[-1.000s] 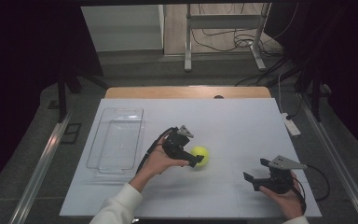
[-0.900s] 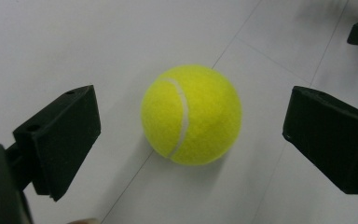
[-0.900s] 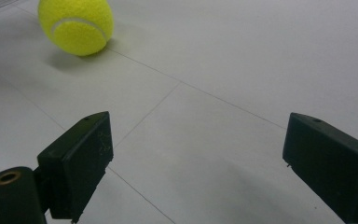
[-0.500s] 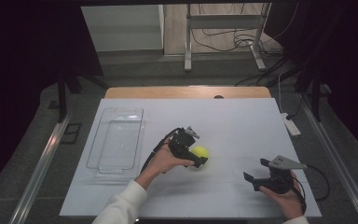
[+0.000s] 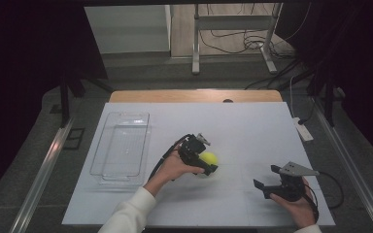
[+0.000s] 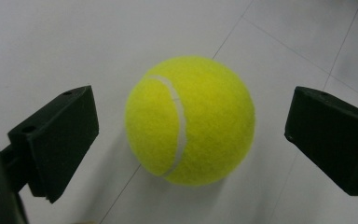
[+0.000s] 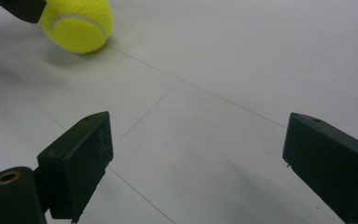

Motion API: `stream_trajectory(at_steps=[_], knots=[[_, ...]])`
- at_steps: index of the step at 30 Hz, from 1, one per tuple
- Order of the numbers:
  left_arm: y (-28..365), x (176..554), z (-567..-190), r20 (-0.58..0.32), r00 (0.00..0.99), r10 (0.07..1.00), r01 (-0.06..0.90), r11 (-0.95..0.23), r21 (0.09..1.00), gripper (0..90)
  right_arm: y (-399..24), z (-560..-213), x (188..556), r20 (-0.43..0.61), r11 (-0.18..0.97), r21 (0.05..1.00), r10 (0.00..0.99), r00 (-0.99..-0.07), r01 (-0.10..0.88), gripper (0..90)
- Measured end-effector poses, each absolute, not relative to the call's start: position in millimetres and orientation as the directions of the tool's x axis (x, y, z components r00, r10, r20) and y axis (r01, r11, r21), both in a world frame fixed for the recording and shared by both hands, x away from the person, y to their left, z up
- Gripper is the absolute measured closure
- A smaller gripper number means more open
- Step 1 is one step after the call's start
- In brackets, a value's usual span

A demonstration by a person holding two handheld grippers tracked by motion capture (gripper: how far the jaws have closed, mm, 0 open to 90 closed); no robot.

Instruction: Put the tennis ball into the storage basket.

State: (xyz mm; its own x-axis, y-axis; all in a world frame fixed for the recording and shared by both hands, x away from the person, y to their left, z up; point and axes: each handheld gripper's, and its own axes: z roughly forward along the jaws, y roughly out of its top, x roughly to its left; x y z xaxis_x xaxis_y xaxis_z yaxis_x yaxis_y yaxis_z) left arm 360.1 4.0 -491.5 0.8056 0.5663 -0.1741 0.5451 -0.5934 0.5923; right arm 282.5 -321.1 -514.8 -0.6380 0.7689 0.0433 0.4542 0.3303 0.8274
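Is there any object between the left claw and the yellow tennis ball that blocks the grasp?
No. The tennis ball lies on the white table between the open jaws of the left claw, with a bare gap on each side.

The tennis ball is bright yellow-green with a white curved seam; beside it the left gripper is black, on a white table
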Motion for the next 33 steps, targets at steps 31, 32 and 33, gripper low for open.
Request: stream_trajectory(at_steps=[31,32,33], knots=[[3.0,358.5,-496.5,-0.148,0.8,0.581,0.542,-0.595,0.593,26.6,-322.8,-514.6,282.6,0.043,0.326,0.829,0.774,-0.632,0.455,8.7],[3.7,357.9,-495.5,-0.148,0.803,0.578,0.538,-0.595,0.597,26.6,-322.8,-514.6,282.6,0.042,0.326,0.829,0.774,-0.632,0.454,8.8],[4.1,356.8,-494.2,-0.145,0.804,0.577,0.535,-0.595,0.599,26.6,-322.8,-514.6,282.7,0.042,0.326,0.829,0.774,-0.632,0.454,8.8]])
